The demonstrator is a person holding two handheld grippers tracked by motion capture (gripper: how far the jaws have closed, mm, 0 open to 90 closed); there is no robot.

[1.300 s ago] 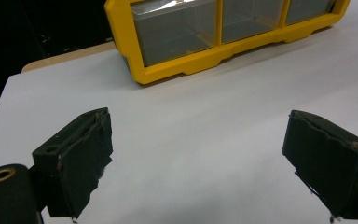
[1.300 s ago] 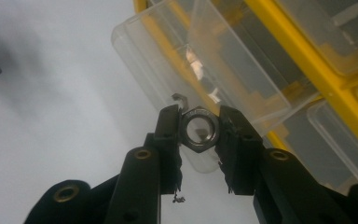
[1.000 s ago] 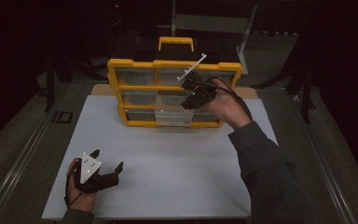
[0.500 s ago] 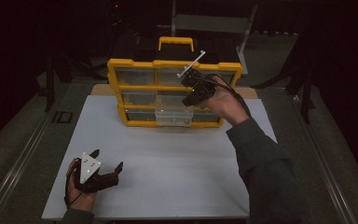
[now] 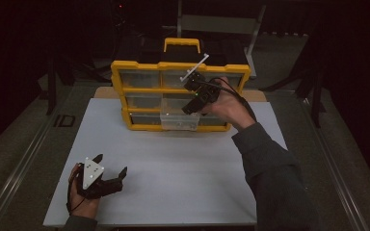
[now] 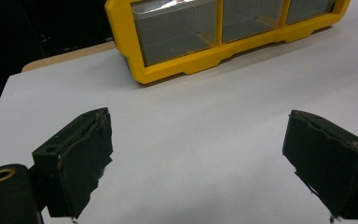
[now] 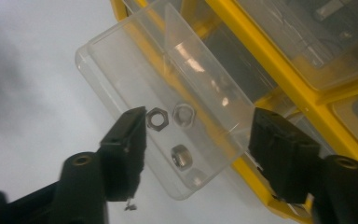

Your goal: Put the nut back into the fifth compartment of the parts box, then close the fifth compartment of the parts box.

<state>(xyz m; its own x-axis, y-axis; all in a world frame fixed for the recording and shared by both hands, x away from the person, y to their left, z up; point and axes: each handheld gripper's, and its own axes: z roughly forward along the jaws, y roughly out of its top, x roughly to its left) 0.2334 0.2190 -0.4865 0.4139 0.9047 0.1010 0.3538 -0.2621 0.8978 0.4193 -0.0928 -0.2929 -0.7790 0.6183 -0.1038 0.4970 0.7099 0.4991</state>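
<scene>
The room beyond the white tabletop (image 5: 173, 159) is dark and indistinct. The right gripper (image 7: 198, 140), jaws wide, hovers over a clear plastic drawer (image 7: 168, 98) pulled from the yellow organiser (image 5: 139, 72), holding three metal hex nuts (image 7: 158, 118). The left gripper (image 6: 200, 154) rests wide open, empty, near the table's front edge.

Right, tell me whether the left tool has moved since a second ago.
No. In the high view the left tool sits at the same spot near the white mat's front-left corner.
</scene>
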